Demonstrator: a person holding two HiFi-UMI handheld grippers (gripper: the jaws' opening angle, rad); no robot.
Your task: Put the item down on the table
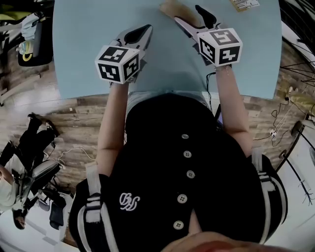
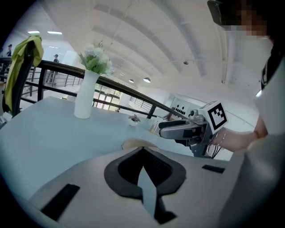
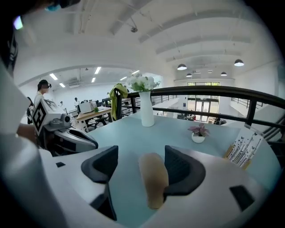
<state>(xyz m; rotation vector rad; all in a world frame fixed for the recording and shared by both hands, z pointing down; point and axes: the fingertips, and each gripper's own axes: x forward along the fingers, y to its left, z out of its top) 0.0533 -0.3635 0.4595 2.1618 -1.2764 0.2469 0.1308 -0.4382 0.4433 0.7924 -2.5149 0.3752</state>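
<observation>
The item, a tan oblong piece, lies on the pale blue table between the jaws of my right gripper. It sits close against the right pad, and the left pad stands well clear of it. The jaws are open wide. From the head view the item shows at the table's far edge of the picture, just past the right gripper. My left gripper hovers to its left, jaws together and empty. Its own view shows the left gripper with the item just beyond.
A white vase of flowers stands further back on the table, with a small potted plant and a printed card to the right. A black railing runs behind. The table's near edge is at the person's body.
</observation>
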